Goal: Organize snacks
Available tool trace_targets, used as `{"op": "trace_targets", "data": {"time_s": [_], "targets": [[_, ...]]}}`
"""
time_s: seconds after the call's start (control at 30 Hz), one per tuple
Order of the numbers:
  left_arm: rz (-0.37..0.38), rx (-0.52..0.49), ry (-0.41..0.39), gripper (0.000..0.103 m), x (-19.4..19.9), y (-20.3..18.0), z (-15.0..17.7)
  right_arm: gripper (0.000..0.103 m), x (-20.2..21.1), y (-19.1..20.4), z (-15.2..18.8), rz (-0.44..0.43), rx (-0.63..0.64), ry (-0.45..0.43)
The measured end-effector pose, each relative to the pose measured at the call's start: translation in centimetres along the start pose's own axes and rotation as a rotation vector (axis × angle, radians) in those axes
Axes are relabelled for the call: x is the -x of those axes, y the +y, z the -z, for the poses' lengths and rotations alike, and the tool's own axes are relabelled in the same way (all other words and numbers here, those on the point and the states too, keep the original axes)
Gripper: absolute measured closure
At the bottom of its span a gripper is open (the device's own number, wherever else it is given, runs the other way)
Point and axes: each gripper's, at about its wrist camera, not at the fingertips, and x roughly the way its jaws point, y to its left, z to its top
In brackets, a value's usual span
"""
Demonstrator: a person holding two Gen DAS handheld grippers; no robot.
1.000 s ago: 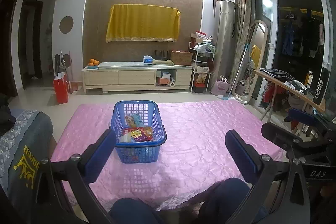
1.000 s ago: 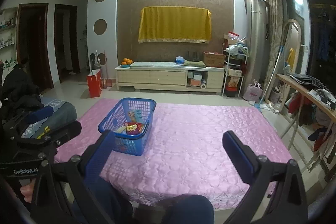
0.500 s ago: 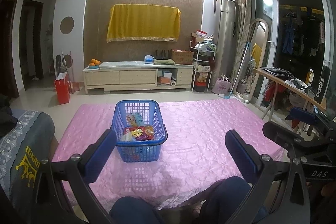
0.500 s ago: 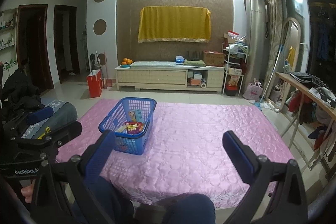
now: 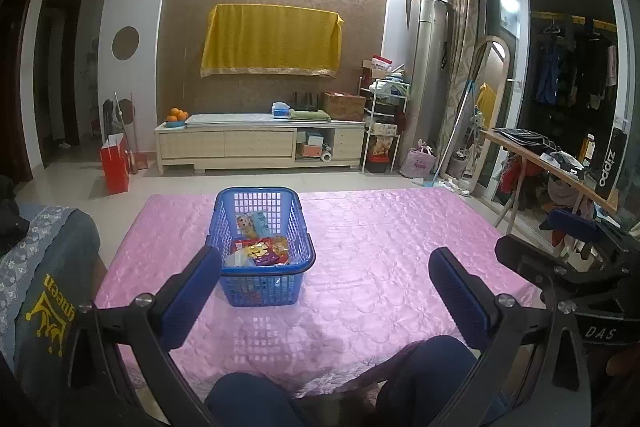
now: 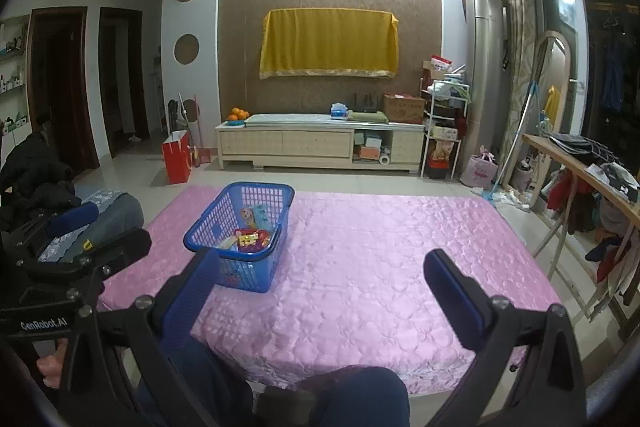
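Snacks (image 5: 260, 247) are piled in the blue basket (image 5: 224, 223) on the left part of the pink cloth (image 5: 380, 247), none loose on it, so the job looks near done. The left gripper (image 5: 324, 287) and the right gripper (image 6: 316, 287) both hover near the front edge, spread wide, empty. Nothing blocks the basket; knees (image 5: 424, 371) sit below, a folding table (image 5: 540, 163) far right.

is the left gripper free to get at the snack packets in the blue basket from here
Probably yes. The left gripper is open and empty, the blue basket sits just ahead of it on the pink cloth, and the snack packets lie uncovered under its open top.
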Motion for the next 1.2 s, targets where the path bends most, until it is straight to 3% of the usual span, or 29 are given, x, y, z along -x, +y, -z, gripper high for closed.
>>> {"op": "trace_targets", "data": {"time_s": [1.2], "targets": [[0.002, -0.012, 0.016, 0.0, -0.17, 0.75, -0.25, 0.0, 0.15, -0.28, 0.28, 0.014, -0.002, 0.007]]}}
